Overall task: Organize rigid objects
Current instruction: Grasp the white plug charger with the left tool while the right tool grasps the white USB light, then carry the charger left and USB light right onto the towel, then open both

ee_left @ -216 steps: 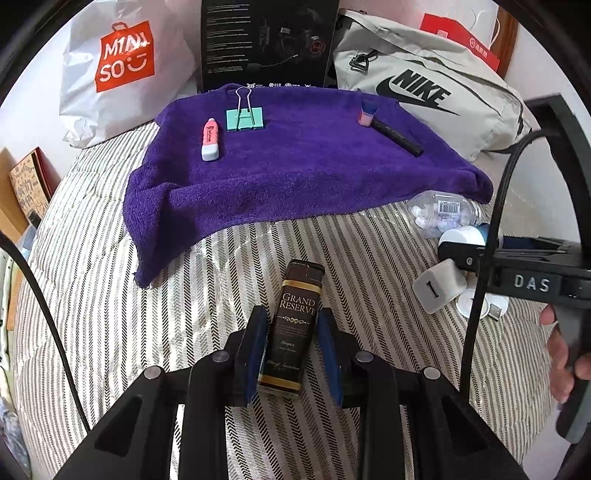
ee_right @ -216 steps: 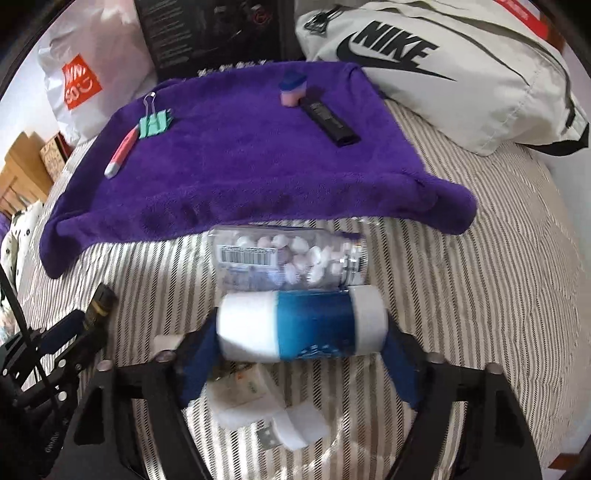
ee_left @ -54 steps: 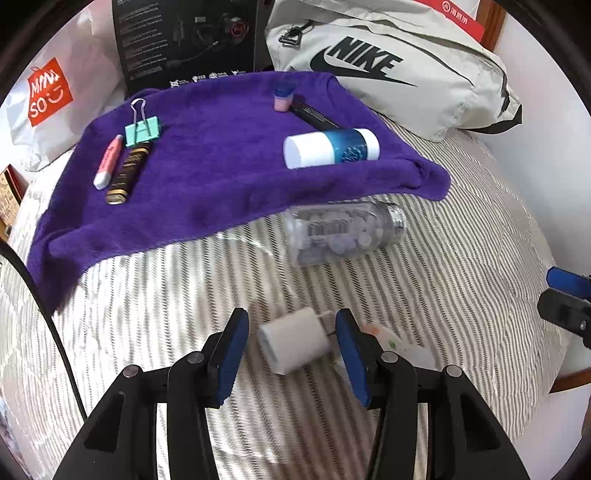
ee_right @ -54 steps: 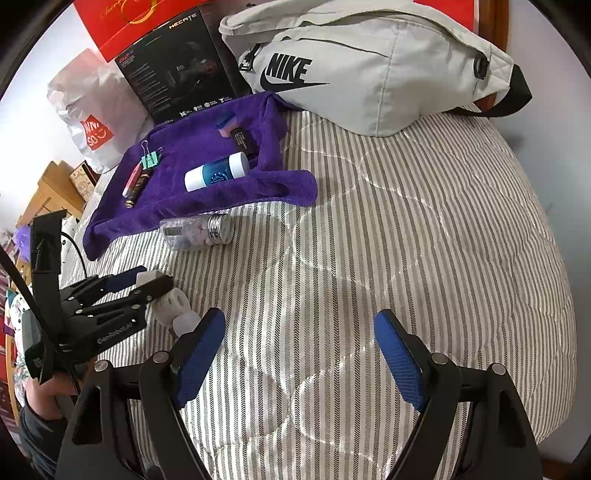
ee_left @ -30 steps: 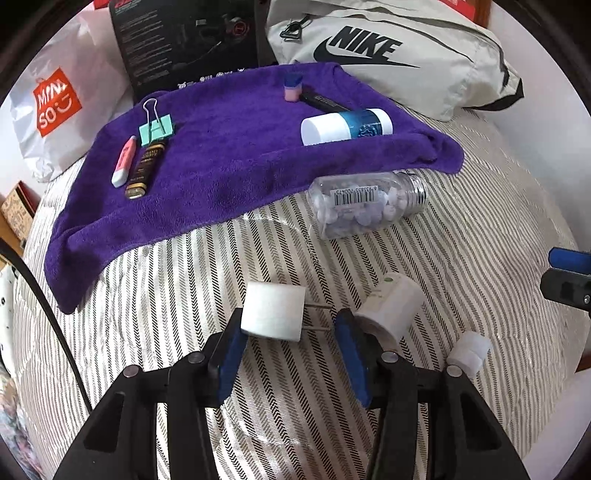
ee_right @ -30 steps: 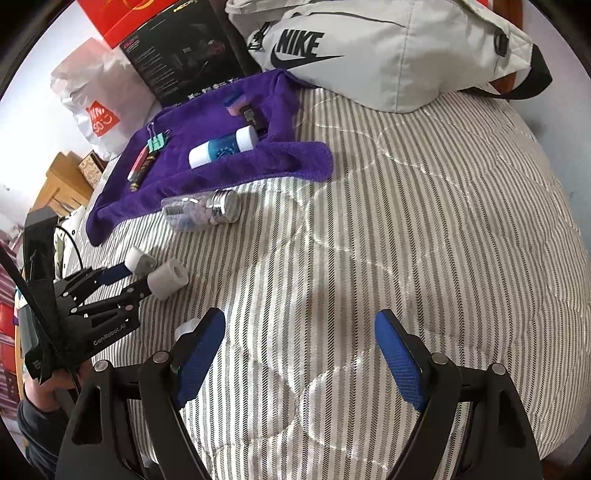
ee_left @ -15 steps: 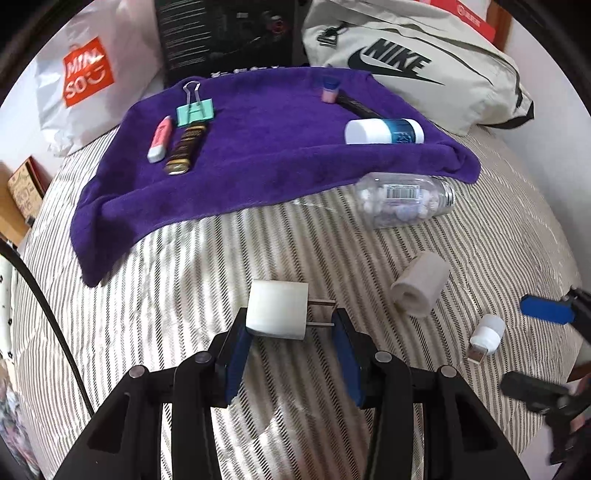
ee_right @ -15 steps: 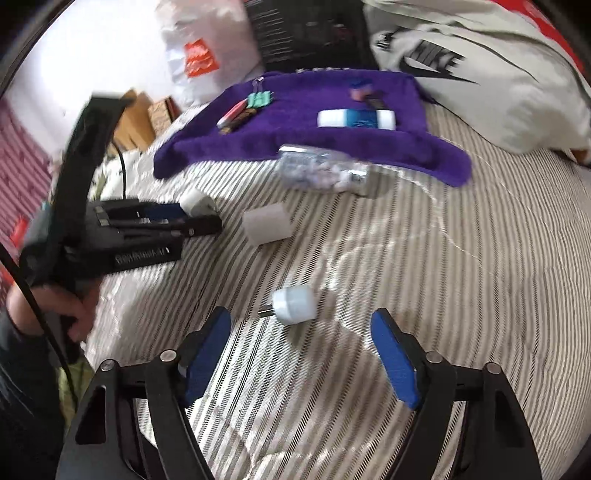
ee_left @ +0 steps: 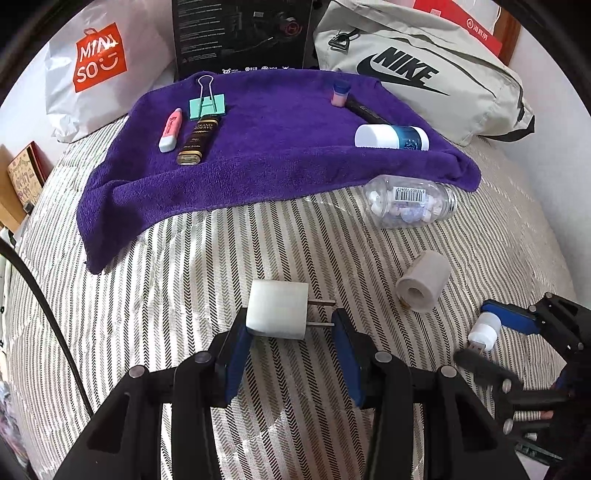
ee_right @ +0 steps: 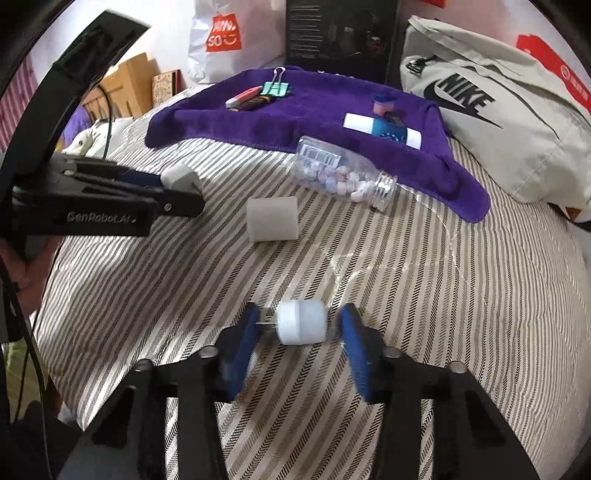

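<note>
My left gripper (ee_left: 290, 332) is shut on a white cube charger (ee_left: 277, 314), whose prongs point toward the right finger. It holds the charger just above the striped bedspread (ee_left: 184, 295). My right gripper (ee_right: 299, 332) is open and straddles a small white plug adapter (ee_right: 302, 326) lying on the bed, with a gap at the right finger. A purple towel (ee_left: 277, 155) at the back carries a pink eraser (ee_left: 170, 129), a teal binder clip (ee_left: 207, 105), a dark box (ee_left: 197, 138), a blue-and-white bottle (ee_left: 391, 137), a black stick (ee_left: 365, 112) and a pink-and-blue cap (ee_left: 340, 94).
A clear bottle of pills (ee_left: 410, 205) lies just in front of the towel. A grey roll (ee_left: 423, 286) rests between the two grippers. A Nike bag (ee_left: 424, 70), a black carton (ee_left: 240, 33) and a Miniso bag (ee_left: 99, 62) line the back.
The dark box and the blue-and-white bottle went onto the towel. My left gripper then took the charger and lifted it. My right gripper swung left and came down around the small adapter.
</note>
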Action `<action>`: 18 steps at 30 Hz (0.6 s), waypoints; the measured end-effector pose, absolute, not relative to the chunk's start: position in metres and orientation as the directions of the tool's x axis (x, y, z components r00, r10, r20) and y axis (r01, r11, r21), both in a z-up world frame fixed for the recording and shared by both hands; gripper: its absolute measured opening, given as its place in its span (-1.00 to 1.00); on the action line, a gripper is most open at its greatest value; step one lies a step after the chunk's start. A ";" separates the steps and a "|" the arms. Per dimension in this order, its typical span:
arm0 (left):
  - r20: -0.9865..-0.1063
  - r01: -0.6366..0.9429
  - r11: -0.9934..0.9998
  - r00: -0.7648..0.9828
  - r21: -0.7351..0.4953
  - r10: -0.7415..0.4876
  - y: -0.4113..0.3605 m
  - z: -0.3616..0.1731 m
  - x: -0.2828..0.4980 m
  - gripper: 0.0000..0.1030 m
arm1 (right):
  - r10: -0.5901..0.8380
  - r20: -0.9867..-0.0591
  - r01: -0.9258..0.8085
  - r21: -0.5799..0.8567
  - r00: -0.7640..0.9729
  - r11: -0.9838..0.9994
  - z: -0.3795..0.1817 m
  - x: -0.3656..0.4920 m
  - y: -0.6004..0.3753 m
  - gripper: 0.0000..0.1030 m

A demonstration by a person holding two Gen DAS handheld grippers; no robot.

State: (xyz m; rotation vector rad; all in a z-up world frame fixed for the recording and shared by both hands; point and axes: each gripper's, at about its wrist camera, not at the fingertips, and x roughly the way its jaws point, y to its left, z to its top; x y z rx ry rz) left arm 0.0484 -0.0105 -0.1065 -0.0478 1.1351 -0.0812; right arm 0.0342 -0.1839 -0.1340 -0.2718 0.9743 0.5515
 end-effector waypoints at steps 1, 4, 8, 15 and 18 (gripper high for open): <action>-0.903 0.042 0.996 0.421 -0.081 -0.091 -0.010 -0.106 0.048 -0.18 | 0.320 -0.841 -0.546 0.036 0.436 0.837 -0.134 0.036 -0.185 -0.31; -0.900 0.041 0.996 0.426 -0.080 -0.090 -0.008 -0.105 0.045 -0.19 | 0.346 -0.842 -0.528 0.088 0.413 0.845 -0.128 0.038 -0.193 -0.30; -0.900 0.037 0.995 0.424 -0.090 -0.098 -0.004 -0.107 0.043 -0.19 | 0.332 -0.852 -0.517 0.086 0.406 0.852 -0.132 0.042 -0.196 -0.30; -0.891 0.037 0.993 0.439 -0.109 -0.114 -0.001 -0.104 0.041 -0.19 | 0.340 -0.852 -0.503 0.108 0.399 0.858 -0.129 0.042 -0.197 -0.30; -0.886 0.027 0.990 0.444 -0.135 -0.133 0.008 -0.102 0.039 -0.19 | 0.328 -0.858 -0.497 0.101 0.395 0.862 -0.125 0.045 -0.197 -0.30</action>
